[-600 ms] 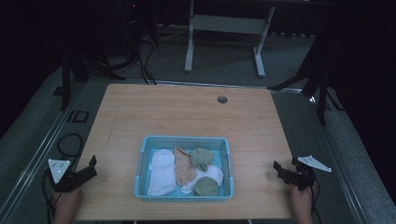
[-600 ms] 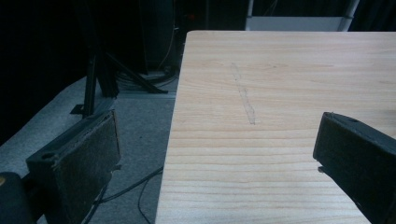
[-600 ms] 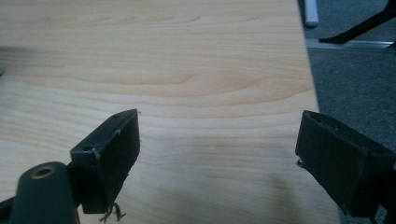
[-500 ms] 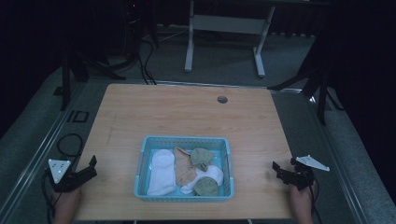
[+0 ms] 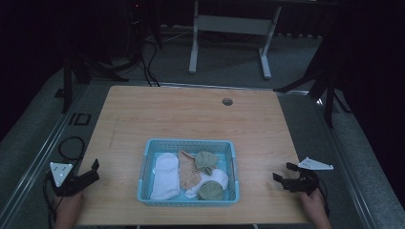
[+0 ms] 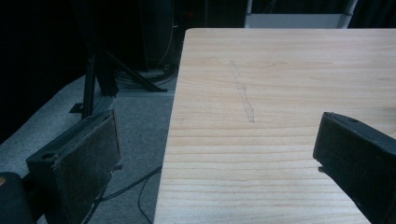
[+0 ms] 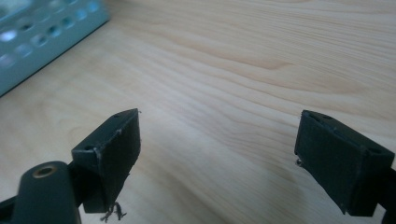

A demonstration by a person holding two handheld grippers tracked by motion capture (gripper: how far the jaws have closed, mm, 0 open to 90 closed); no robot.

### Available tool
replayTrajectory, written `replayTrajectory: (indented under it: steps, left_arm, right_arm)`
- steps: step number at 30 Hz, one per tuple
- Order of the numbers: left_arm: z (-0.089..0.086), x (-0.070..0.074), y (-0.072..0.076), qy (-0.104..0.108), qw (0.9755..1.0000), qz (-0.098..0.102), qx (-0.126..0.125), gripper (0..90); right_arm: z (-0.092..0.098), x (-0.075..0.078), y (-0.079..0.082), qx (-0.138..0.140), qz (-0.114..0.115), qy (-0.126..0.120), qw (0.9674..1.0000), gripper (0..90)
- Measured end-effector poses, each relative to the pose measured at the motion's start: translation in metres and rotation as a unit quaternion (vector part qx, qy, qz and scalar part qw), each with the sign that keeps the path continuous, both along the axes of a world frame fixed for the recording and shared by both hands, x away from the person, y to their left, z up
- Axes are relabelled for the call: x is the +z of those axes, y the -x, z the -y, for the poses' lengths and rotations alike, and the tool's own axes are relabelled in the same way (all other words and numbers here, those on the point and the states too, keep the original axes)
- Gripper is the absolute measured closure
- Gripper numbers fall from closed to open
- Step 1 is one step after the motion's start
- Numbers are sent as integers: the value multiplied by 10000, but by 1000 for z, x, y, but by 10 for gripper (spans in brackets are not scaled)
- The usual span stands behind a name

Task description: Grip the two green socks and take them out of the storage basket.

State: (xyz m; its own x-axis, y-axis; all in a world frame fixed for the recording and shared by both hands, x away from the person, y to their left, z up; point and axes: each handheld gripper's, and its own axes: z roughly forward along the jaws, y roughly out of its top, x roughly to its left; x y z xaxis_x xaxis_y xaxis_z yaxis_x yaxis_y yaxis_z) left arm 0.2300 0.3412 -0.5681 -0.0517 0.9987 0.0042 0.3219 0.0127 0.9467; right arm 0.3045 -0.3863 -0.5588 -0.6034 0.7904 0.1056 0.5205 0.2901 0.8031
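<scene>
A blue basket (image 5: 145, 164) of socks (image 5: 165, 175) sits on the tabletop (image 5: 191, 119). The left gripper (image 5: 90, 172) and right gripper (image 5: 282, 175) flank the basket, jaws spread and empty. Nothing seems started; next probably comes reaching into the basket.

A dim room: grey carpet floor (image 5: 43, 138), a white desk frame (image 5: 229, 26) beyond, black cables (image 5: 148, 62).

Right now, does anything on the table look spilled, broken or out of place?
Nothing stands out. The blue basket sits squarely on the table with the socks all inside it. Both grippers, left and right, are open with nothing between their jaws.
</scene>
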Motion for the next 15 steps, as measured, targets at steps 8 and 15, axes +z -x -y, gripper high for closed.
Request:
replayTrajectory:
  steps: [8, 15]
  left_arm:
    - [0, 0, 0, 2, 10000, -20, -1, 3]
    - [0, 0, 0, -9, 10000, -31, -9, 3]
  right_arm:
    - [-4, 13, -3, 763, -465, 328, 9955, 130]
    - [-11, 28, -5, 1377, -1024, 1119, 9788, 134]
